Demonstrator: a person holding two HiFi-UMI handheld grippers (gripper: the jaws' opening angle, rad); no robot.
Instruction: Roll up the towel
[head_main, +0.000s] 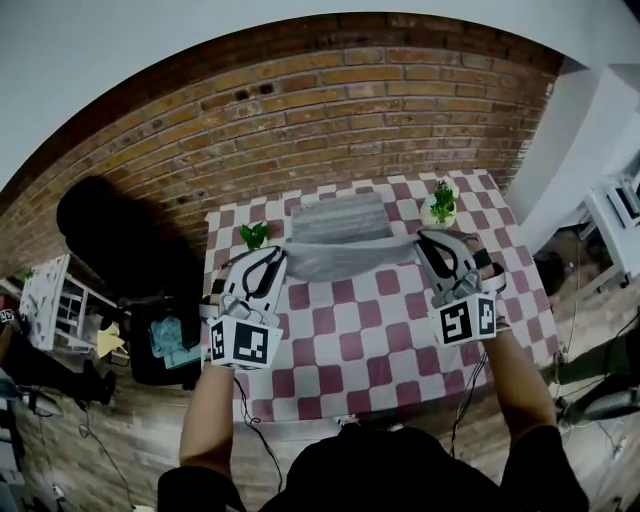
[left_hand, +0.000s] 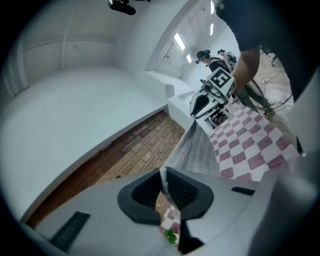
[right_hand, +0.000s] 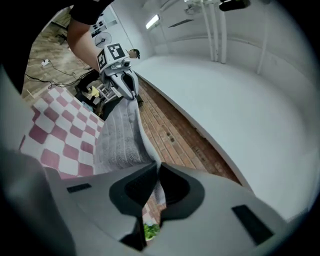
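A grey ribbed towel (head_main: 345, 240) lies across the far half of the red-and-white checked table (head_main: 360, 335), its near edge lifted and stretched between the two grippers. My left gripper (head_main: 283, 252) is shut on the towel's near left corner (left_hand: 163, 186). My right gripper (head_main: 418, 240) is shut on the near right corner (right_hand: 154, 165). In the left gripper view the towel (left_hand: 197, 152) runs away toward the right gripper (left_hand: 197, 111). The right gripper view shows the towel (right_hand: 120, 137) stretching toward the left gripper (right_hand: 131, 96).
Two small potted plants stand on the table, one (head_main: 254, 236) beside the towel's left end and one (head_main: 441, 205) at its right. A brick floor (head_main: 300, 110) lies beyond the table. A black bin (head_main: 165, 340) and clutter sit left of the table.
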